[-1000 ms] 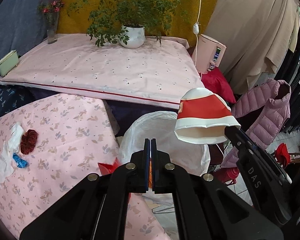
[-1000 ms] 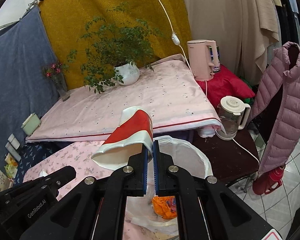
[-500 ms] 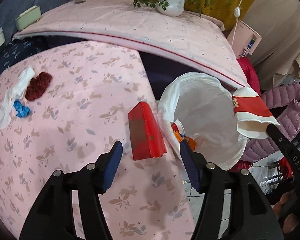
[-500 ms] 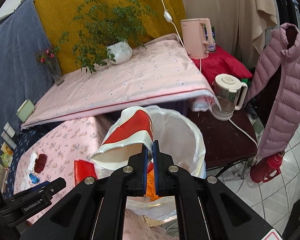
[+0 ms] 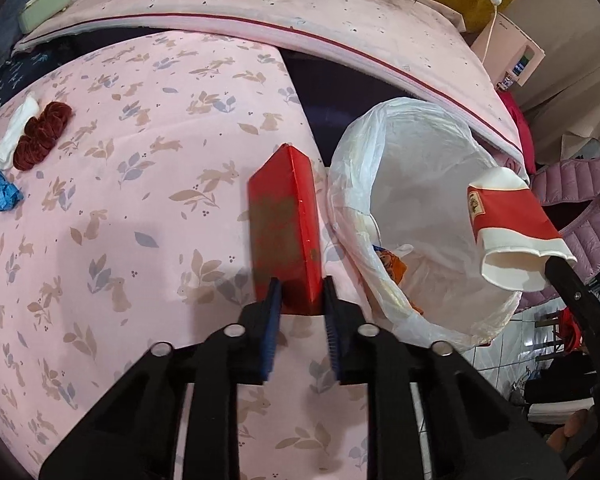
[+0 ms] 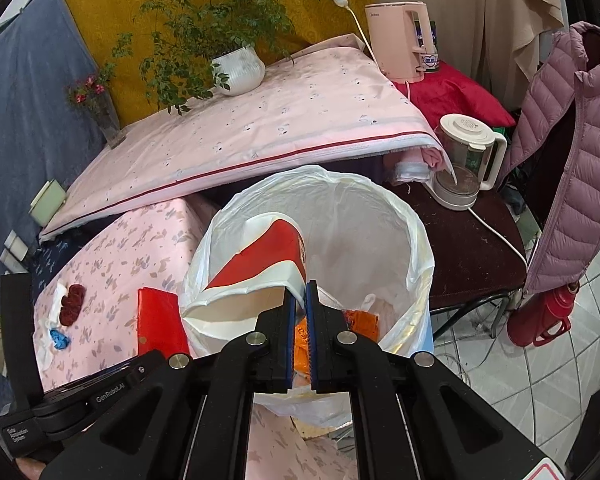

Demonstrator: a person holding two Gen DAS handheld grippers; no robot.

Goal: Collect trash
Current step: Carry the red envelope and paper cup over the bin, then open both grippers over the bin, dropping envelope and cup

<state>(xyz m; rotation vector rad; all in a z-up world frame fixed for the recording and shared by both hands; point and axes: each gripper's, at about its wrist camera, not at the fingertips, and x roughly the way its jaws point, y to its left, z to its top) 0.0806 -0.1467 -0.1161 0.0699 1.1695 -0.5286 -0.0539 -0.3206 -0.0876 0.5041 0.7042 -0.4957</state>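
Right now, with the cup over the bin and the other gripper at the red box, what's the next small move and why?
Probably open the right gripper: it pinches the crushed paper cup directly over the lined trash bin, so the cup should drop in. The left gripper straddles the red box and can wait.

One red box point(image 5: 285, 236), one paper cup point(image 5: 514, 232).

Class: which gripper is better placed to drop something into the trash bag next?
Right. The right gripper already pinches the paper cup above the trash bag; the left gripper only straddles the red box on the table.
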